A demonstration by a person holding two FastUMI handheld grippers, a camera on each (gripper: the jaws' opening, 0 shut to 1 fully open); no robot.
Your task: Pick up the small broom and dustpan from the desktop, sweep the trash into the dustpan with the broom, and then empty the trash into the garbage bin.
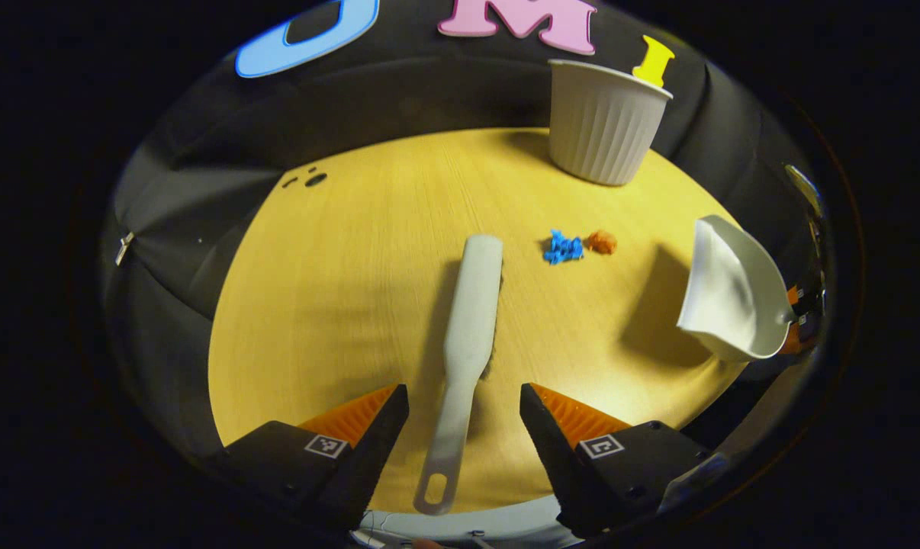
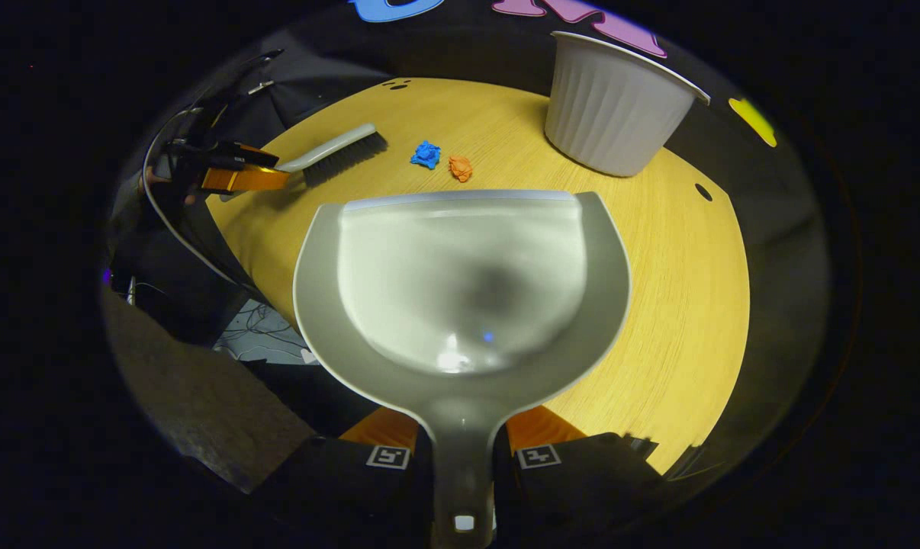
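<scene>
The small pale broom (image 1: 471, 305) lies flat on the wooden table (image 1: 338, 290), bristles away from me. Its handle runs back between the fingers of my left gripper (image 1: 464, 412), which stands open, a finger on each side with gaps. My right gripper (image 2: 462, 450) is shut on the handle of the grey dustpan (image 2: 460, 282), held tilted above the table; the dustpan (image 1: 731, 301) hangs at the right in the left gripper view. A blue scrap (image 1: 563, 248) and an orange scrap (image 1: 602, 242) lie side by side just beyond the pan's front lip. The right gripper view shows the broom (image 2: 338, 152) with the left gripper (image 2: 239, 171) at its handle.
A white ribbed bin (image 1: 603, 126) stands at the table's far edge, right of the scraps; the bin (image 2: 612, 114) is upright and open-topped. Small dark holes (image 1: 315, 180) mark the tabletop at the far left. Cables (image 2: 262, 320) lie on the floor beyond the table's left edge.
</scene>
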